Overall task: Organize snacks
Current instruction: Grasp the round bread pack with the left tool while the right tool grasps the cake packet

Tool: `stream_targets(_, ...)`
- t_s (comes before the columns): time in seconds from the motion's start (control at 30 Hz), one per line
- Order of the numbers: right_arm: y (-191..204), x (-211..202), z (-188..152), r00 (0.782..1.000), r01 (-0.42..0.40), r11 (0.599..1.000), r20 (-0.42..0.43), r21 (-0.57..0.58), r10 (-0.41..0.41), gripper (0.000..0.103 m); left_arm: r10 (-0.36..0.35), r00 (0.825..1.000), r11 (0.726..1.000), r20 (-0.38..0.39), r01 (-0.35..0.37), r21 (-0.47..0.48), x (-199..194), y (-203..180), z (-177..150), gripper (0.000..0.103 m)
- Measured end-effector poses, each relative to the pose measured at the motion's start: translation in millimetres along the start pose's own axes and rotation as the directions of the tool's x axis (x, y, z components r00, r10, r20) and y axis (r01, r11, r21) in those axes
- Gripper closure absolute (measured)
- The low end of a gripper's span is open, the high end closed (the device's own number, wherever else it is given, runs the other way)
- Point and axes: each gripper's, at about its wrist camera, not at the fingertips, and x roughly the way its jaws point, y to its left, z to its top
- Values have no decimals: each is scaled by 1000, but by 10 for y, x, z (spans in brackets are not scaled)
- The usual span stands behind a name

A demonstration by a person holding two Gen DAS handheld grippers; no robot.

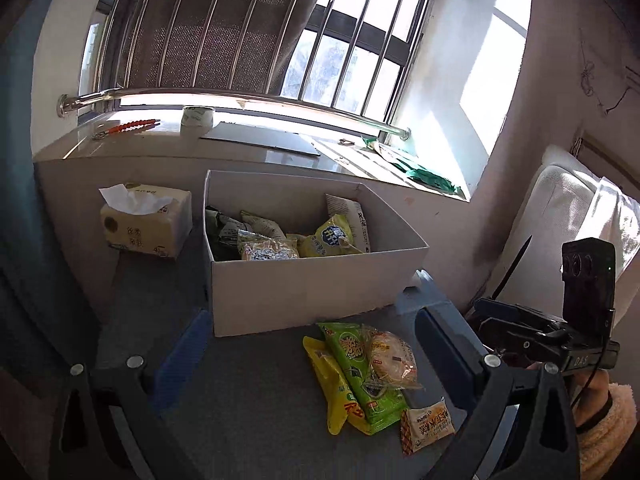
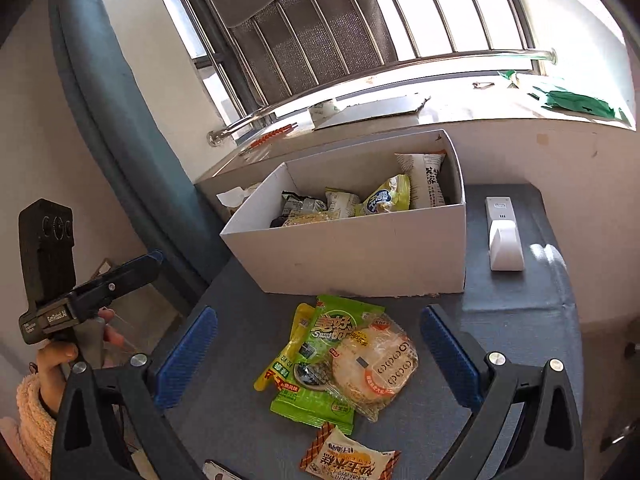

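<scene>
Loose snack packets (image 2: 332,364) near the white box (image 2: 360,256), light, crinkly, slippery (round cake likely crushable), best pinched at sealed edges; right gripper (image 2: 320,356) and left gripper (image 1: 316,364) both spread, empty

Matt white cardboard box (image 2: 360,256); glossy crinkled plastic snack packets (image 2: 340,364) at 6 o'clock; dull grey cloth-covered surface (image 2: 516,320); shiny metal window rail (image 1: 240,98).
</scene>
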Motion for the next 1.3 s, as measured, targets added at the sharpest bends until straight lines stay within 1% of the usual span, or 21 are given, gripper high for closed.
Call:
stream_targets(0.13, -77, -124, -465, 998, 35, 999, -43, 33, -34, 0, 63, 997, 998, 38, -64, 12, -106, -76, -364, 0)
stream_targets(0.17, -84, -151, -579, 997, 47, 998, -55, 32, -45, 0, 71, 997, 997, 21, -72, 18, -105, -90, -454, 0)
stream_targets(0.27, -88, -226, -912, 989, 120, 992, -88, 28, -117, 0, 44, 999, 999, -32, -44, -2, -114, -125, -711, 0)
stream_targets(0.3, -82, -253, -1007, 987, 131, 991, -93, 29, -128, 0, 48, 998, 999, -37, -49, -6, -140, -146, -781, 0)
stream_targets(0.43, -25, -279, -1278, 973, 170, 985, -159, 5, -167, 0, 67, 997, 998, 25, -66, -7, -355, -242, -1002, 0)
stream_targets(0.5, 1, -271, -1371, 969, 170, 985, -183, -2, -168, 0, 76, 996, 997, 47, -76, -8, -444, -285, -1084, 0)
stream_targets(0.53, 24, -244, -1397, 965, 175, 984, -196, -15, -175, 0, 73, 996, 997, 51, -73, -4, -473, -304, -1117, 0)
stream_targets(0.6, 56, -175, -1408, 955, 210, 977, -207, -41, -214, 0, 75, 996, 997, 54, -75, -1, -512, -324, -1175, 0)
stream_targets(0.67, 97, -94, -1397, 946, 238, 969, -211, -71, -248, 0, 68, 997, 998, 31, -68, 2, -508, -318, -1222, 0)
stream_targets(0.8, 144, 40, -1323, 942, 252, 963, -206, -95, -266, 0, 74, 997, 997, 37, -74, -22, -540, -264, -1278, 0)
stream_targets(0.9, 153, 185, -1262, 925, 287, 951, -222, -119, -307, 0, 83, 996, 996, 31, -82, -37, -535, -208, -1295, 0)
stream_targets(1.03, 134, 357, -1189, 912, 303, 946, -253, -114, -322, 0, 77, 997, 995, 14, -76, -64, -526, -131, -1326, 0)
stream_targets(1.1, 126, 422, -1182, 916, 273, 956, -274, -109, -293, 0, 83, 997, 995, 2, -82, -64, -514, -102, -1356, 0)
stream_targets(1.13, 121, 467, -1186, 911, 273, 956, -289, -110, -293, 0, 91, 996, 993, -1, -91, -69, -510, -85, -1370, 0)
stream_targets(1.2, 158, 512, -1196, 901, 295, 944, -286, -145, -326, 0, 110, 994, 990, -8, -110, -91, -506, -43, -1384, 0)
stream_targets(1.23, 176, 523, -1204, 899, 298, 942, -284, -156, -332, 0, 100, 995, 990, -10, -101, -102, -504, -23, -1386, 0)
stream_targets(1.3, 207, 537, -1229, 895, 305, 934, -279, -184, -347, 0, 107, 994, 988, 1, -106, -113, -524, 6, -1391, 0)
